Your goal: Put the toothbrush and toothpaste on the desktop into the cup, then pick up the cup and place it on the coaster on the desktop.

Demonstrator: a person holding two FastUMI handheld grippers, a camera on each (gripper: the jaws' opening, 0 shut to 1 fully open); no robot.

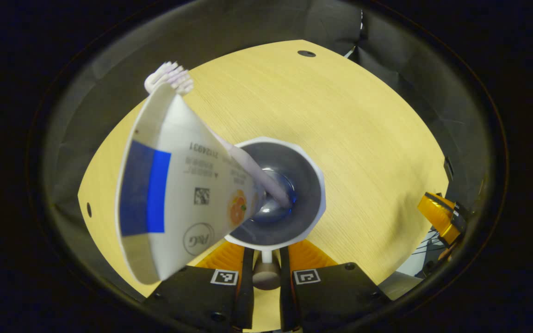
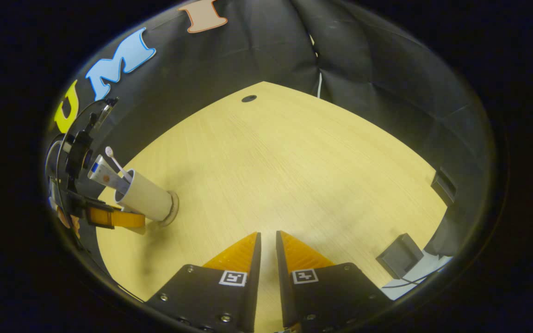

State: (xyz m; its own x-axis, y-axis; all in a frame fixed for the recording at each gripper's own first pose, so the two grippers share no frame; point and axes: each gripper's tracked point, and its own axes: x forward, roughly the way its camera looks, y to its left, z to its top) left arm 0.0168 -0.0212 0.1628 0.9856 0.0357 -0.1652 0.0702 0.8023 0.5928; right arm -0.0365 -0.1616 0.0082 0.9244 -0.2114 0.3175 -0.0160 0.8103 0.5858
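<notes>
Cup point(image 1: 289, 194) stands just ahead of the left gripper point(image 1: 266, 259), whose two fingers close on the near side of its rim, one on each side of a small handle-like stub; both fingers appear to press on it. Toothpaste point(image 1: 174, 185) leans out of the cup toward the camera, and the toothbrush point(image 1: 248, 166) stands in the cup too, bristles up past the tube. In the right gripper view the cup point(image 2: 144, 196) rests on the round coaster point(image 2: 172, 209) near the desktop's point(image 2: 294, 175) left edge, with the left gripper point(image 2: 109, 216) beside it. Right gripper point(image 2: 266, 249) hovers over bare desktop, well apart from the cup, fingers nearly together, holding nothing.
</notes>
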